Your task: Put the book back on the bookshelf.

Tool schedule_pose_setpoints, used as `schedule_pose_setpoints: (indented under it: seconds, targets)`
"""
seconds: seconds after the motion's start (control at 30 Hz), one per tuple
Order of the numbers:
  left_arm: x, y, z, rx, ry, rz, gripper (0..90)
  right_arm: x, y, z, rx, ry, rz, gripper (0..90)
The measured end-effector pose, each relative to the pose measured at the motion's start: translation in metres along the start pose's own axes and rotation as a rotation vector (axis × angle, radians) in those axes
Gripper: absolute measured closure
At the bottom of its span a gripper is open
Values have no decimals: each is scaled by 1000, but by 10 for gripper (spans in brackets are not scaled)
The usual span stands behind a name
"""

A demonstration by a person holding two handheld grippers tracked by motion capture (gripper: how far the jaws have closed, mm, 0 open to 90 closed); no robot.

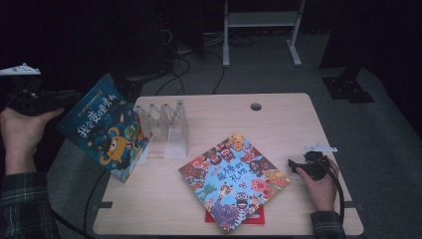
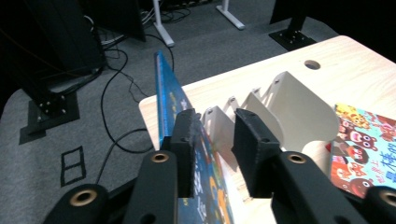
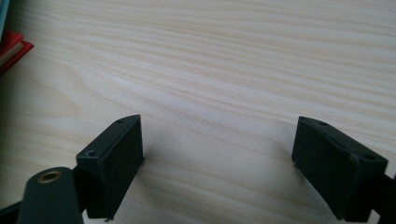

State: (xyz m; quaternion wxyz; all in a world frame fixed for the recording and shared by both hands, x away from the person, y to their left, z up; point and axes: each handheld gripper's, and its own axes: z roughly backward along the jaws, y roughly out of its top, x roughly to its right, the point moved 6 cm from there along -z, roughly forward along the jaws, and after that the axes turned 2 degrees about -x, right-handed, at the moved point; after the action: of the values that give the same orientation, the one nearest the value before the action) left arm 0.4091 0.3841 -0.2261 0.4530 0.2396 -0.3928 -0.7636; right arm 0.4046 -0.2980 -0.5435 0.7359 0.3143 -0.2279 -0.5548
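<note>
So the left gripper (image 2: 212,140) is up off the near-left corner of the table (image 1: 278,102), and the blue book (image 2: 173,98) sits edge-on between its jaws. From the left gripper view the book rests against the left jaw, while the right jaw stands off it with a clear gap, so I can't call it a firm clamp; the jaws are only partly apart and the pads don't look pressed on both sides. In the high view the blue book (image 1: 105,127) hangs tilted, its lower corner down by the table's left edge, just beside the white rack (image 1: 166,124).

The rack stands on the far-left part of the table, its slots bare as far as I can see. So nothing is filed yet, I'd say.

Further right, the animal book (image 1: 234,180) lies flat near the middle, with a red book (image 1: 211,217) peeking out under its near edge. Both seem untouched.

The right gripper (image 3: 217,154) sits on the table at the near right, in the person's hand (image 1: 321,186), jaws wide apart with bare wood between them, holding nothing.

My guess: first book is about to go into a slot, two more to go. Early days.
</note>
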Motion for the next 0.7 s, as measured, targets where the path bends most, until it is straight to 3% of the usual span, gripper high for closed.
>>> schedule_pose_setpoints:
  seconds: [0.03,0.13,0.23,0.43,0.7]
  targets:
    - [4,0,-1,-9,-13,-10,783,0,0,0,0,0,0,155]
    - [19,-1,-7,-54,-56,-40,836,0,0,0,0,0,0,155]
    - [29,-1,-11,-66,-83,-50,892,0,0,0,0,0,1,155]
    - [50,-6,-22,-94,-135,-71,898,0,0,0,0,0,0,155]
    - [73,-19,-42,-122,-162,-105,887,0,0,0,0,0,0,155]
